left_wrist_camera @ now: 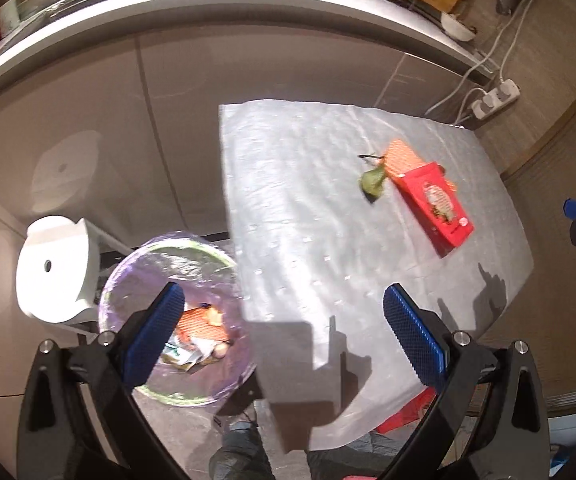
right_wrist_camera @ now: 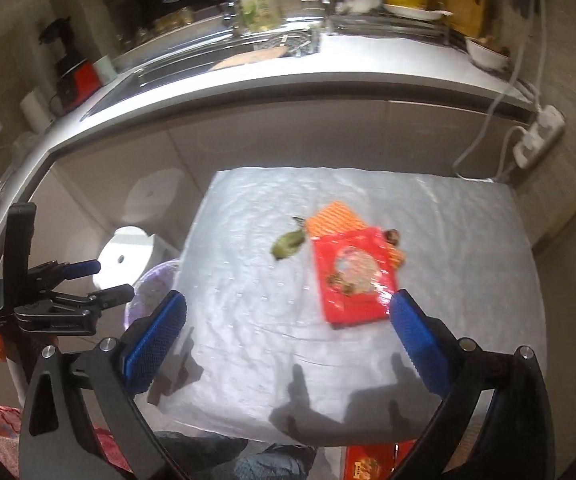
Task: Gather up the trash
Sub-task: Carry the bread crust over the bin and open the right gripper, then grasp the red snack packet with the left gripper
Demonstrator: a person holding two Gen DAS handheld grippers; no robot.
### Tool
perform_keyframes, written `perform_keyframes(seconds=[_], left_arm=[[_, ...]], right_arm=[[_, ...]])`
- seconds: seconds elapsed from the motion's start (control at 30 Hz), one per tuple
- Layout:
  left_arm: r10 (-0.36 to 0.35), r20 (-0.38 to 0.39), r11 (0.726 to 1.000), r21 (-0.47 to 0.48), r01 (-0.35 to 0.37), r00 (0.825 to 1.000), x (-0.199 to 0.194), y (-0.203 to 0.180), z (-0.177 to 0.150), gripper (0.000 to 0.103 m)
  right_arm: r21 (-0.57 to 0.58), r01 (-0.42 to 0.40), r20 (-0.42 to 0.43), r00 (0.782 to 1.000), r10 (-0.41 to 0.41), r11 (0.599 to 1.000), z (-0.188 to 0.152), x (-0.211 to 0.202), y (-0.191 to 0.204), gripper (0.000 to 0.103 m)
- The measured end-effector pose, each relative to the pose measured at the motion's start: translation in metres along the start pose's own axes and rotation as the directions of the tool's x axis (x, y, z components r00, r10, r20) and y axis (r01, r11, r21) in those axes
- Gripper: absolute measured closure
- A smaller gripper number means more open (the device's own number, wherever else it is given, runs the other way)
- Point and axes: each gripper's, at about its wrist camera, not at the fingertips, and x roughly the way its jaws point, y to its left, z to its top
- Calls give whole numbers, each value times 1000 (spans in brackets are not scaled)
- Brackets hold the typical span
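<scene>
No lettering on the red box came through, too blurred to read, and it lay flat on the white-covered table with an orange net tucked under its far end and a green leaf just beside. The right gripper hung over the table's near half, jaws spread wide, nothing between them. The left gripper was released too, empty, its left finger above the lined trash bin. Only the left view looked into that bin, where another orange net and wrappers sat; only the right view showed the sink and a green-labelled bottle.
</scene>
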Motion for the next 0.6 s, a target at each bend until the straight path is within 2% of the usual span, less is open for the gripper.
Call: perform_keyframes(seconds=[0.23,0.37,0.5,0.6], left_arm=[[-123,-66,992,-31,121,990,59,-87,36,8],[-134,-119,989,-72,126,984,100,-120,55,8],[-110,-171,991,-97,94,979,135,-145,67,8],[-111,-220,983,-165,75,969,156,-155,71,8]], right_arm=[[115,58,-7,998,-57,992,-23,-8,-89,2],[159,63,-16,998,-61,985,-33,-9,-134,2],[181,58,-35,998,-53,982,-40,-3,-167,2],[199,43,-53,998,-33,979,-45,6,-187,2]])
